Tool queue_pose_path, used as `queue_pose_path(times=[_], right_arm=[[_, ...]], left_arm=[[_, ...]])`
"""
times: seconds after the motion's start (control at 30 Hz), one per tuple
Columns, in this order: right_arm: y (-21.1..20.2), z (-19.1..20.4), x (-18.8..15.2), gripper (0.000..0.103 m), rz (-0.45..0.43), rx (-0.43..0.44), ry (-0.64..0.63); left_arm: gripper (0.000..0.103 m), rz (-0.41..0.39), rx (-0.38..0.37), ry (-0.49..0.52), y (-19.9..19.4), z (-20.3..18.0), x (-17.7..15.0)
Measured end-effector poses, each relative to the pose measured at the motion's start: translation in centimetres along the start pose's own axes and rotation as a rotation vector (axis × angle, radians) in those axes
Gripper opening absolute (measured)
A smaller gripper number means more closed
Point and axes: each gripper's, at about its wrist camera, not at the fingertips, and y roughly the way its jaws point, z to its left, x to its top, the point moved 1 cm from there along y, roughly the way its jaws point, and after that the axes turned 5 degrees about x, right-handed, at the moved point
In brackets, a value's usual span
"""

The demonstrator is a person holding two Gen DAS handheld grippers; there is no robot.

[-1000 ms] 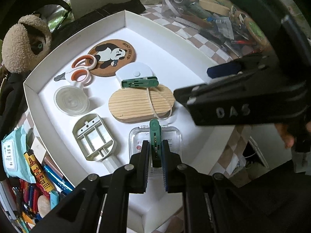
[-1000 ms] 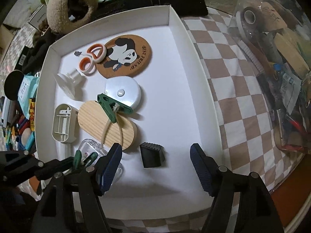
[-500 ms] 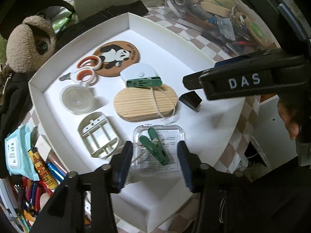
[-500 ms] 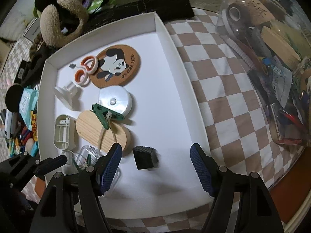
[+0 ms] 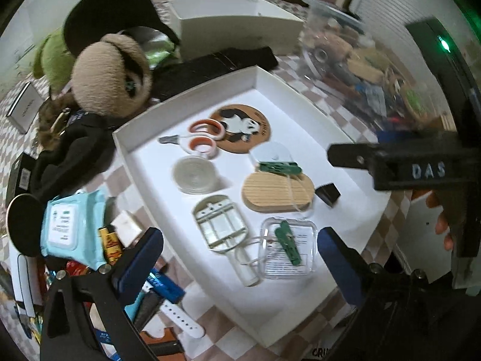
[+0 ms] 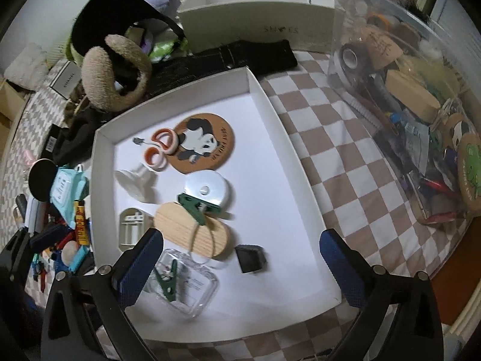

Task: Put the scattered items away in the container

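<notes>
Nearest the lens, the left hand-held gripper (image 5: 240, 258) has its jaws opening, wide apart with nothing pinched; below the gap lies a green clothespin (image 5: 288, 242) resting free on a clear plastic case (image 5: 290, 251) inside the white tray (image 5: 192, 96). The right hand-held gripper (image 6: 242, 258) likewise has its jaws opening and grips nothing; a small black block (image 6: 251, 258) sits on the tray floor beneath it, clear of both pads.

Just beyond, a beige slotted holder (image 5: 219, 222) lies left of the case, and an oval wooden board (image 5: 276, 192) sits behind it with a rubber band looped round it. A second green clothespin (image 5: 278, 167) rests at the board's far edge, against a round white disc (image 5: 272, 152). Left of these stands a clear suction cup (image 5: 195, 174); farther back are orange-handled scissors (image 5: 201, 138) overlapping a panda coaster (image 5: 240, 126).

Outside the tray, on the left, the checkered counter (image 6: 324, 138) holds a blue pack of wipes (image 5: 72, 225) and loose pens and tubes, blurred enough that I would not name them all. Behind the tray lie a black strap (image 6: 234, 54), a plush toy (image 5: 111, 75), a black cap (image 5: 111, 9) and a pale shoebox (image 6: 255, 21). To the right is a clear bag (image 6: 405, 90) crammed with odds and ends.
</notes>
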Motion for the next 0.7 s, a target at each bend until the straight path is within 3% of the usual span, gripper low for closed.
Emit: queue_pose_path(times=[0.27, 0.7], right_arm=[[-3.0, 2.0, -1.3, 0.103, -0.102, 0.029, -0.028], [-8.9, 5.5, -4.6, 0.103, -0.336, 0.031, -0.112]], left_arm=[[0.103, -0.044, 0.031, -0.059, -3.3, 2.9, 0.0], [0.103, -0.246, 0.145, -0.084, -11.3, 4.9, -2.6]])
